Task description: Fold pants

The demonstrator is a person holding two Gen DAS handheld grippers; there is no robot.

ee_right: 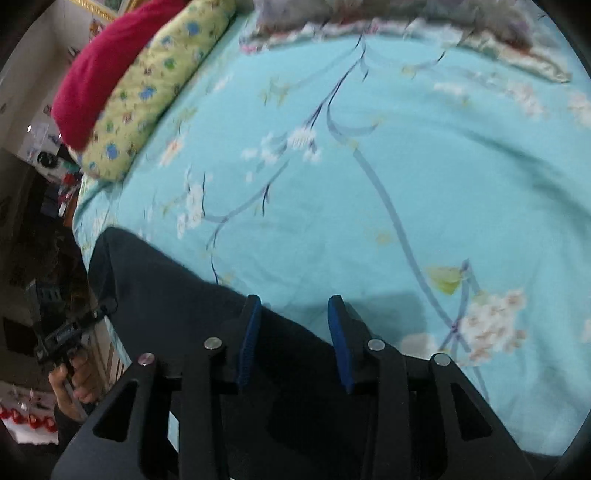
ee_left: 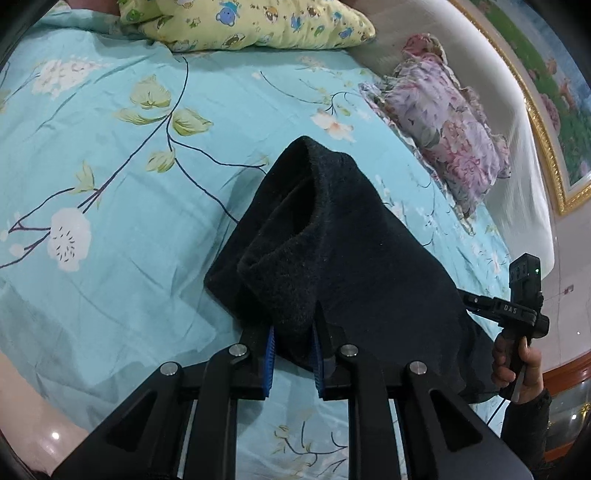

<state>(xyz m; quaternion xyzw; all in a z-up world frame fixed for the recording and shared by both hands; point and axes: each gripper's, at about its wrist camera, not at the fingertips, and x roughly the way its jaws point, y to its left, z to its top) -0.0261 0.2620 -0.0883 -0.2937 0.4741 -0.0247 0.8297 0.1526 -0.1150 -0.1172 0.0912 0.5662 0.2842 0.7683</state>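
The dark pants (ee_left: pixel 332 236) lie bunched on the bed (ee_left: pixel 110 166), over its turquoise flowered sheet, well apart from the yellow pillow (ee_left: pixel 258 26) and the pink floral pillow (ee_left: pixel 443 122) at the bed's far edges. The left gripper (ee_left: pixel 291 354) has its jaws pinching a thick fold of the pants' fleecy edge. The right gripper (ee_right: pixel 293 339) hovers over the pants with jaws spread, their blue pads clear of the cloth. A hand (ee_left: pixel 517 365) holds its handle.
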